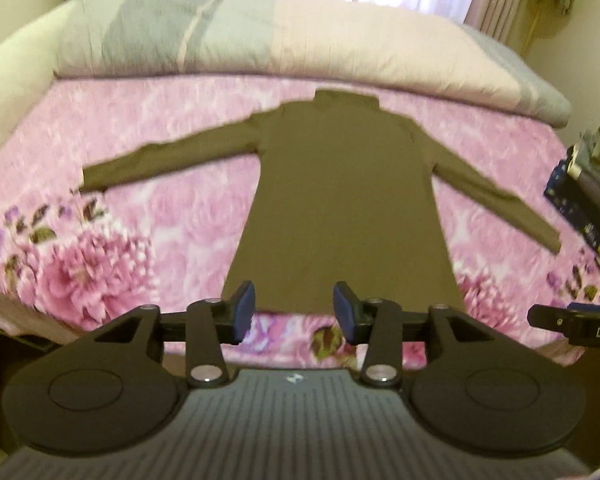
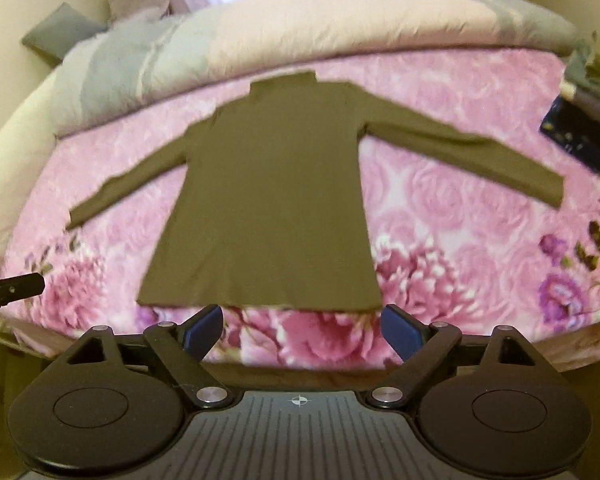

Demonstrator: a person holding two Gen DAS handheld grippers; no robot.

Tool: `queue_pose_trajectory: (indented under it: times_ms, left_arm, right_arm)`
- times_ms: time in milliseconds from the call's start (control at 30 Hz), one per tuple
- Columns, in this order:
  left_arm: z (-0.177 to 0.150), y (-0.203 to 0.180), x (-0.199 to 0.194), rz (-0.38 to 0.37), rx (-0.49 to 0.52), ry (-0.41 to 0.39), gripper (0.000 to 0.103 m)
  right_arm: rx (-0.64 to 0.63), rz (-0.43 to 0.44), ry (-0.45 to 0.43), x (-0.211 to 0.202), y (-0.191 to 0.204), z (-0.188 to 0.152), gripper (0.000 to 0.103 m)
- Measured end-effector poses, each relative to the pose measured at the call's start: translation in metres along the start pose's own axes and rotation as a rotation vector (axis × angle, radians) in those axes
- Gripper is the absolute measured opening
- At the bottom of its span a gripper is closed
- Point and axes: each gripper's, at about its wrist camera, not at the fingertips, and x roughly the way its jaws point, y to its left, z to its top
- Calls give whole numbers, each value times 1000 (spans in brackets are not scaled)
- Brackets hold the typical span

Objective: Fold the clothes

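Observation:
An olive-brown long-sleeved high-neck top (image 1: 340, 200) lies flat on the pink floral bed sheet (image 1: 140, 208), both sleeves spread out, hem toward me. It also shows in the right wrist view (image 2: 272, 200). My left gripper (image 1: 294, 312) is open and empty, hovering just before the hem's middle. My right gripper (image 2: 302, 332) is open wide and empty, just before the hem near its right half. The right gripper's side (image 1: 572, 326) shows at the right edge of the left wrist view.
A folded grey, white and pink duvet (image 1: 300, 40) lies along the far side of the bed. A pile of dark clothes (image 1: 592, 200) sits at the bed's right edge, also in the right wrist view (image 2: 588, 120). A grey pillow (image 2: 60, 36) lies far left.

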Motion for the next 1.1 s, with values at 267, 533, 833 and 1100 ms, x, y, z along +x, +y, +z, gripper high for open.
queue_pose_trajectory:
  times_ms: [267, 533, 833, 1100]
  left_arm:
    - [11, -20, -23, -8, 55, 17, 42]
    - [9, -7, -39, 48, 62, 27, 42]
    - [5, 7, -53, 83, 70, 32, 42]
    - [-10, 20, -56, 103, 50, 58, 44]
  right_arm:
    - [45, -25, -20, -42, 8, 6, 89]
    - [56, -109, -2, -58, 22, -6, 89]
    - [-10, -114, 29, -57, 49, -15, 89]
    - [-51, -114, 77, -48, 65, -25, 89]
